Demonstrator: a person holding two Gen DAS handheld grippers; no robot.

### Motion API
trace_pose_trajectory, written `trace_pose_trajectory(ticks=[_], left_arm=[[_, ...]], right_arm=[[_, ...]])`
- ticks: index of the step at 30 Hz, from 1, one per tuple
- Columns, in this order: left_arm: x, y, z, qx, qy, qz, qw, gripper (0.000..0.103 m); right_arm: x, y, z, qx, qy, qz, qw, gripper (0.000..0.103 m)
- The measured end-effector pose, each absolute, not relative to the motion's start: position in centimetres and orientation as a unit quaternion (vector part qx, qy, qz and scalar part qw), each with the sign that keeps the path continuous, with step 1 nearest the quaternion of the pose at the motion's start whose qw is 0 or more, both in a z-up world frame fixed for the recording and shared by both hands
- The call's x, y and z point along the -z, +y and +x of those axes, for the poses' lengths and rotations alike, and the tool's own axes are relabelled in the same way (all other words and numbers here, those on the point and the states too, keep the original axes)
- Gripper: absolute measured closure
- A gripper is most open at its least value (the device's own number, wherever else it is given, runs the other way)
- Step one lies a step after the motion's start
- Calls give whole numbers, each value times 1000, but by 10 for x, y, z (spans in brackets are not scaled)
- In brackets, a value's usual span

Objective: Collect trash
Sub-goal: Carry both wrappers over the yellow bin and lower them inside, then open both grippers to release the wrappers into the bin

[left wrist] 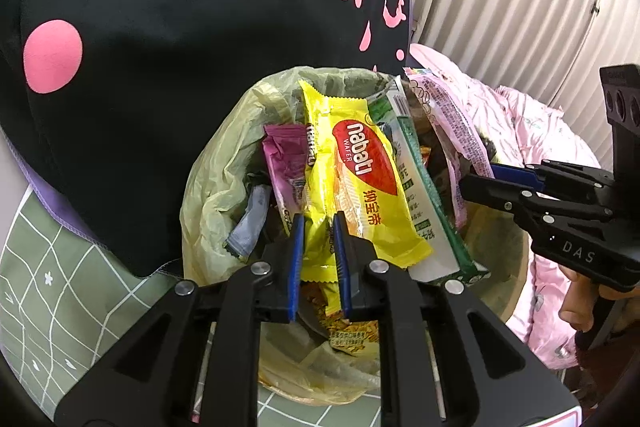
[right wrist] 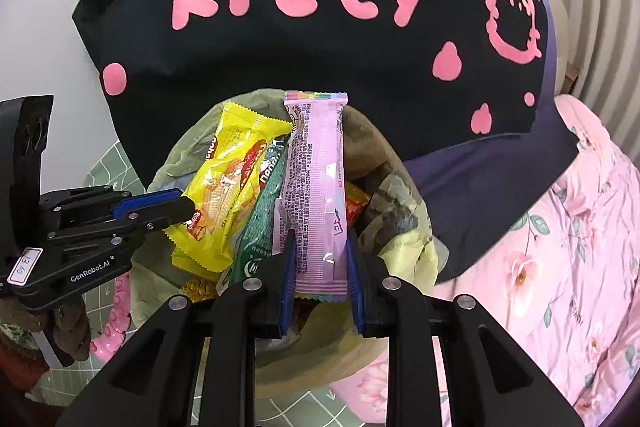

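Both grippers work over the bin bag (left wrist: 212, 187), which sits open-mouthed on the bed, just in front of the black "Kitty" cloth (left wrist: 160, 67).

L gripper (left wrist: 317, 247): jaws clamped on the near end of the yellow wafer wrapper (left wrist: 360, 167). Its long axis runs fwd and up from the jaws, far end over the bag mouth.

R gripper (right wrist: 322, 259): jaws clamped on the lower part of the pink wrapper (right wrist: 316, 187). Its long axis runs straight ahead of the jaws, far end at the bag's back rim.

Key relation: both wrappers hang above the opening, not yet dropped in. Judged next move: lower each, then release. L and R look equally near; the wrappers lie side by side, approx. parallel, with a green wrapper (right wrist: 260, 223) between.
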State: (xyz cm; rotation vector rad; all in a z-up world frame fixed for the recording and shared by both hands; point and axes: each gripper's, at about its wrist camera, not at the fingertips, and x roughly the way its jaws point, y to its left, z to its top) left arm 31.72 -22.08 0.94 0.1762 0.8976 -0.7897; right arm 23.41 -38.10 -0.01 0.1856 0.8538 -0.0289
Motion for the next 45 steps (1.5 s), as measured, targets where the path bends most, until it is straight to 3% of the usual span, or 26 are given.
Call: trace_pose_trajectory(ticks=[15, 19, 21, 23, 25, 28, 34, 37, 45], left_arm=[[-17, -207, 310, 311, 429, 39, 847, 85], [-21, -203, 302, 306, 423, 41, 852, 79], [-23, -202, 297, 309, 419, 42, 853, 77], [-24, -200, 292, 309, 413, 43, 856, 73], [-24, -196, 287, 315, 410, 37, 855, 65], [-27, -182, 277, 319, 404, 11, 858, 55], [-35, -137, 236, 290, 378, -23, 879, 38], [-37, -112, 209, 259, 370, -23, 892, 33], [-30, -34, 123, 138, 360, -22, 922, 33]], right_arm=[[6, -375, 240, -43, 415, 72, 906, 80], [5, -379, 237, -39, 411, 88, 907, 80], [4, -378, 233, -34, 409, 84, 908, 71], [2, -376, 229, -29, 407, 78, 910, 69], [1, -374, 225, -20, 405, 75, 911, 68], [-2, -371, 217, -7, 400, 71, 914, 59], [-10, -358, 192, -1, 378, 89, 922, 58], [-15, -343, 177, -22, 363, 106, 925, 57], [-20, -256, 125, -104, 327, 58, 937, 57]])
